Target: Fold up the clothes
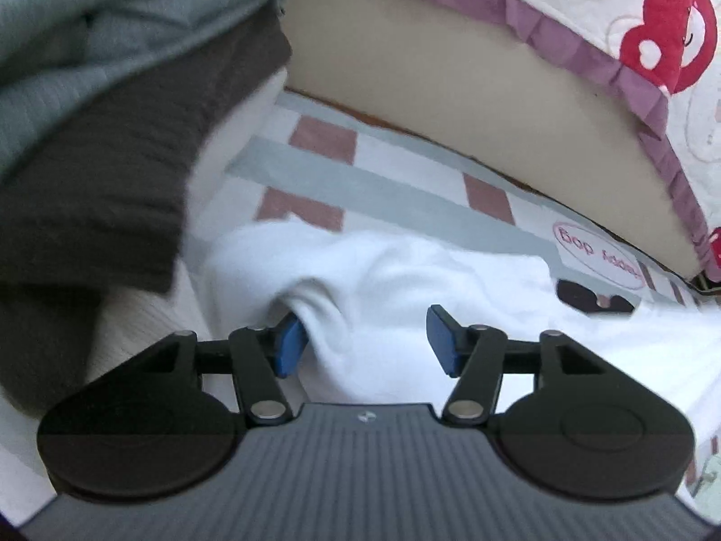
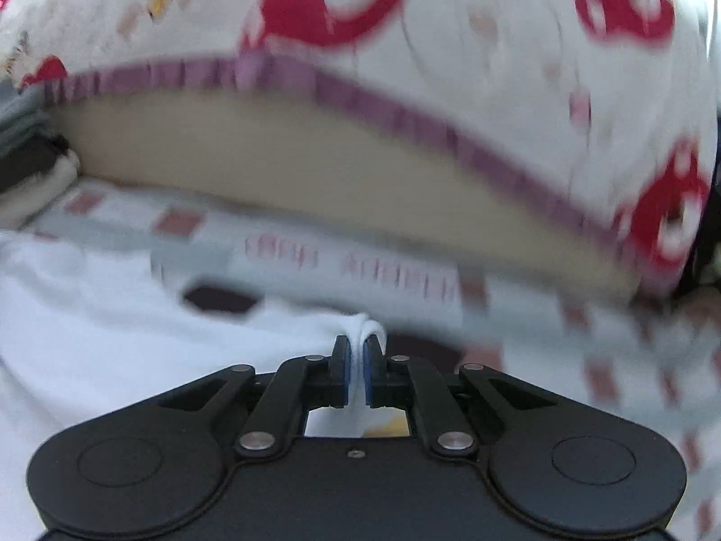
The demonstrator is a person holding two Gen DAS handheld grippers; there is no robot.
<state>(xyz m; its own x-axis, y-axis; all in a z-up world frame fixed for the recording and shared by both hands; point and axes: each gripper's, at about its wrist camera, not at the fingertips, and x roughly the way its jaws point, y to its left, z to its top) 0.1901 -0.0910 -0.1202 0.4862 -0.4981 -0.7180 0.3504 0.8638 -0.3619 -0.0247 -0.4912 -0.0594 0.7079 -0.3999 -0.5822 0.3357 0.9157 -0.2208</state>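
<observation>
L gripper point(image 1: 362, 340): fingers spread wide, nothing held between them. A raised fold of the white garment point(image 1: 383, 288) lies against the inner face of the left-hand blue pad point(image 1: 288, 345); the other pad stands clear above the cloth.

R gripper point(image 2: 356, 372): fingers nearly closed, pinching a bunched edge of the white garment point(image 2: 112, 315); a small tuft of cloth pokes out above the tips.

Garment location: spread on the bed sheet point(image 1: 315, 167), a white sheet w/ grey stripes and dusty-pink squares. In R view the garment covers the lower left of the frame.

Containers: none seen. A stack of folded clothes point(image 1: 112, 112) sits at left in L view, grey on top, dark brown under it, pale layer at the bottom. Same stack shows at far left edge in R view, cut off.

Writing: pink oval label on the sheet point(image 1: 597, 254) reads "Bop" plus a 2nd word too blurred to read. R view shows pink lettering on the sheet, smeared, illegible.

Behind: beige mattress side point(image 1: 450, 72), above it a white quilt w/ purple ruffle trim and red cartoon prints point(image 1: 667, 27).

Hard to make out: R view heavily motion-blurred. Dark print on the sheet beside the label, partly covered by the garment; shape unclear.
</observation>
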